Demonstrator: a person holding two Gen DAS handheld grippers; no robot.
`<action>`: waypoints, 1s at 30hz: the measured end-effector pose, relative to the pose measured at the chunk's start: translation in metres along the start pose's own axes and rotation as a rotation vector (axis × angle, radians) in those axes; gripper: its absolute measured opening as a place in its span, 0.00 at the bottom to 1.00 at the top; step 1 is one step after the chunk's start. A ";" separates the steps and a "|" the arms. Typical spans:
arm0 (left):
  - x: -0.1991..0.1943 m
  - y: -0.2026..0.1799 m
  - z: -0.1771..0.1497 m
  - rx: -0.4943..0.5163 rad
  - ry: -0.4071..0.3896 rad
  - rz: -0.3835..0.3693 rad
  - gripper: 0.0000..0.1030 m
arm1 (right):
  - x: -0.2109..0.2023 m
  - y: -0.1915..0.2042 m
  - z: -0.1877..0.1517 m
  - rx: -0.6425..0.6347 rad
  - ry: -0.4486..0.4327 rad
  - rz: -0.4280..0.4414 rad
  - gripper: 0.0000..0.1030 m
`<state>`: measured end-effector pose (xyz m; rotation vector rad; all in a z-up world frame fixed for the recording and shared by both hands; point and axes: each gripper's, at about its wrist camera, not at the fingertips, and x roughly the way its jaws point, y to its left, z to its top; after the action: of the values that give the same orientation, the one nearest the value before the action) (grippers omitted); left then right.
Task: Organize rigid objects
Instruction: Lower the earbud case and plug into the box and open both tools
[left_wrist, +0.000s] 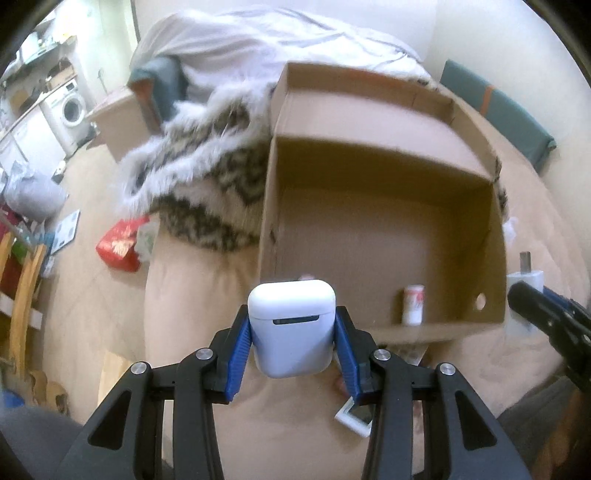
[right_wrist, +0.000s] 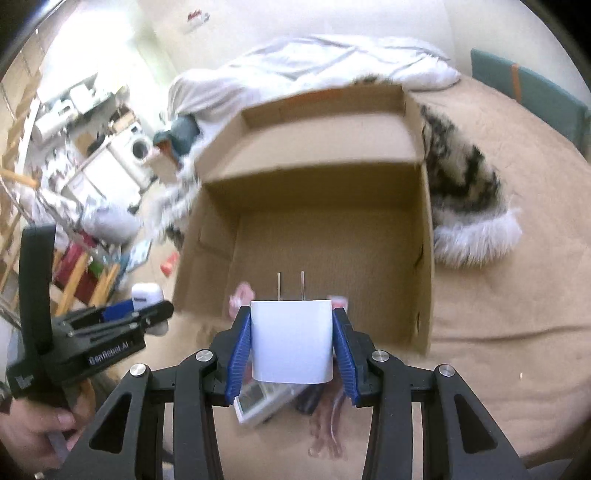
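Observation:
My left gripper (left_wrist: 292, 332) is shut on a white earbud case (left_wrist: 291, 325), held above the bed in front of an open cardboard box (left_wrist: 384, 325). Inside that box stands a small white and red can (left_wrist: 413, 304). My right gripper (right_wrist: 292, 339) is shut on a white plug adapter (right_wrist: 291, 339) with its two prongs pointing toward the cardboard box (right_wrist: 426, 258). In the right wrist view the left gripper (right_wrist: 147, 317) shows at the left with the earbud case (right_wrist: 147, 293). In the left wrist view the plug adapter (left_wrist: 526, 278) shows at the right edge.
A white device with a screen (right_wrist: 258, 402) and a pinkish cord (right_wrist: 328, 432) lie on the beige bed (right_wrist: 498, 314) below my right gripper. A furry patterned blanket (left_wrist: 207, 192) and white bedding (left_wrist: 258, 48) lie beside and behind the box. A red packet (left_wrist: 120, 245) lies on the floor.

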<state>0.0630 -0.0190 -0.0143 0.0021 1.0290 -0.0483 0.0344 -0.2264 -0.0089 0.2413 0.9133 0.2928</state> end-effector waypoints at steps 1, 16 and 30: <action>-0.001 -0.002 0.006 0.003 -0.007 -0.004 0.38 | 0.000 0.000 0.006 0.001 -0.012 0.000 0.43; 0.053 -0.030 0.067 0.074 -0.027 0.007 0.38 | 0.061 -0.003 0.069 -0.032 0.004 -0.056 0.43; 0.114 -0.043 0.046 0.110 0.069 -0.020 0.38 | 0.130 -0.026 0.048 0.041 0.174 -0.092 0.43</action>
<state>0.1594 -0.0673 -0.0869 0.0946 1.0944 -0.1237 0.1518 -0.2095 -0.0848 0.2131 1.1004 0.2126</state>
